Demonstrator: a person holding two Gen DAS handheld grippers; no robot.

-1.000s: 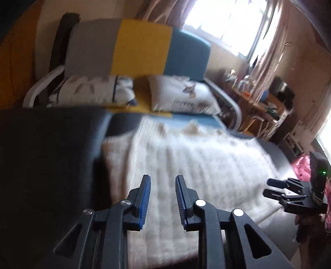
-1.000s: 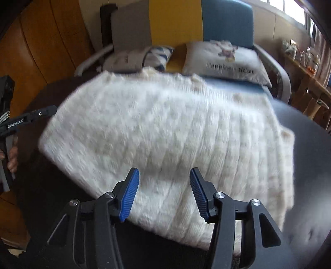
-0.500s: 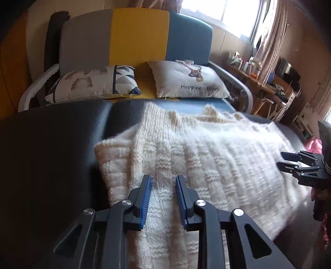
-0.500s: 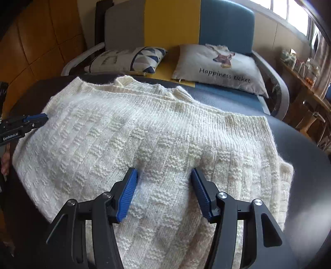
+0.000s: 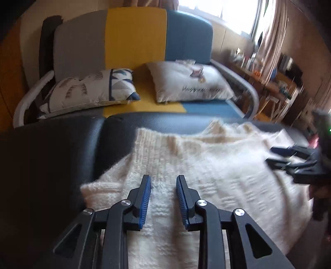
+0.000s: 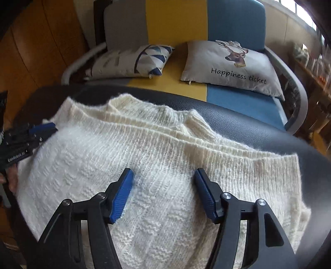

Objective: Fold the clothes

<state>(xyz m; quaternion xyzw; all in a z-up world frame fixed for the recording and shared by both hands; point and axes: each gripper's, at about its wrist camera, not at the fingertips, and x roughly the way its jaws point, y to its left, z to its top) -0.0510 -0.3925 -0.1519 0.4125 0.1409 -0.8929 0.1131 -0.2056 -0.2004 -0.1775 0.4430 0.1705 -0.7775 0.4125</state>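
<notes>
A cream knitted sweater lies folded on a black leather surface, its ribbed edges stacked at the far side; it also shows in the right wrist view. My left gripper is open and empty, low over the sweater's left part; it also shows at the left edge of the right wrist view. My right gripper is open wide and empty over the sweater's middle; it also shows at the right in the left wrist view.
Behind the black surface stands a grey, yellow and blue sofa with a patterned cushion and a deer cushion. A cluttered wooden shelf is at the right by the window. Wooden panelling is at the left.
Both grippers have moved forward and lower over the sweater, staying open. The sweater lies in the same place.
</notes>
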